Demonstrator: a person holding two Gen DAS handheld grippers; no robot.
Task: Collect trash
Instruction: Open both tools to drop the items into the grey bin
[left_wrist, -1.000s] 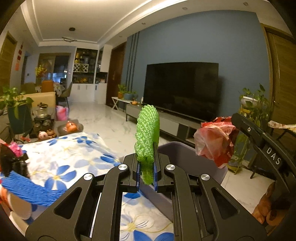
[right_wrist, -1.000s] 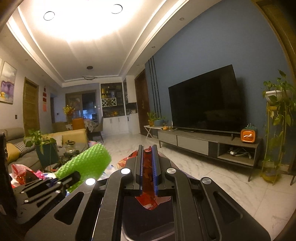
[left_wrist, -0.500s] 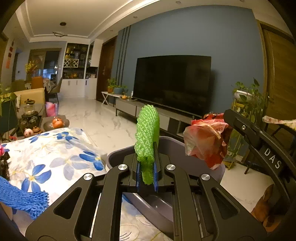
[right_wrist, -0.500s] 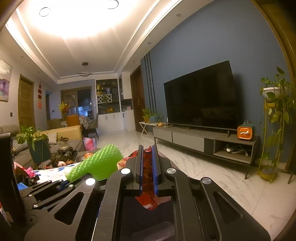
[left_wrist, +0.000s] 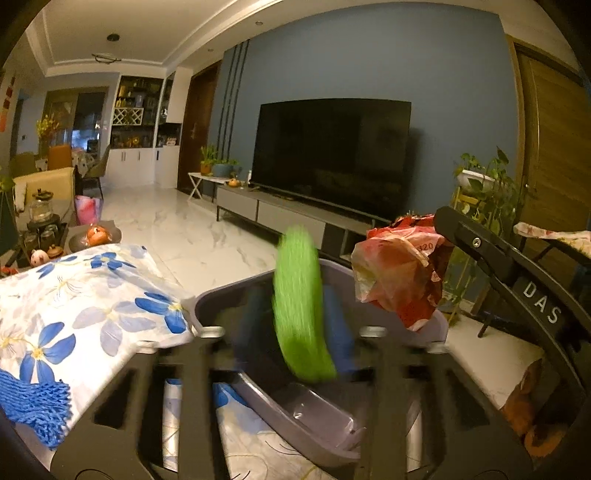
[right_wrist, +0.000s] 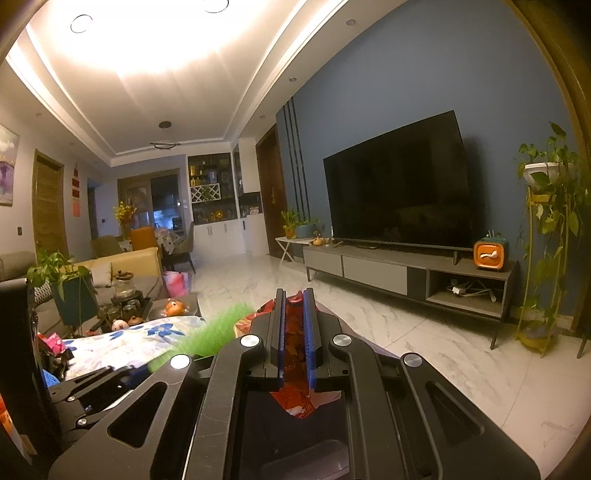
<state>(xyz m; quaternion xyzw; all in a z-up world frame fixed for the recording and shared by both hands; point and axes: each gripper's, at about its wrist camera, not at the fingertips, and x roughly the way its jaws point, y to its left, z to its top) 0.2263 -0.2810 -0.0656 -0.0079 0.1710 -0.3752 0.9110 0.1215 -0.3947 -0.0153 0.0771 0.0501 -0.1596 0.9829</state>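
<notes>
A green foam net (left_wrist: 301, 306) hangs blurred and tilted between the fingers of my left gripper (left_wrist: 295, 332), whose jaws are opening; the blue pads (left_wrist: 341, 332) stand clear of it on both sides. Below it is the grey bin (left_wrist: 229, 291) at the table's edge. At the right, my right gripper (right_wrist: 294, 314) is shut on a crumpled red wrapper (left_wrist: 399, 273), held above the bin's far rim. In the right wrist view the wrapper (right_wrist: 299, 406) sticks out under the pads, and the green net (right_wrist: 218, 332) shows as a blur at the left.
A white tablecloth with blue flowers (left_wrist: 92, 306) covers the table at the left, with a blue foam net (left_wrist: 33, 406) at its near edge. Beyond lie marble floor (left_wrist: 177, 236), a TV (left_wrist: 332, 155) on a low cabinet and a plant stand (left_wrist: 480, 192).
My left gripper moved over the grey bin, then its jaws parted and the green net slipped down and tilted. The right gripper kept its hold on the red wrapper.
</notes>
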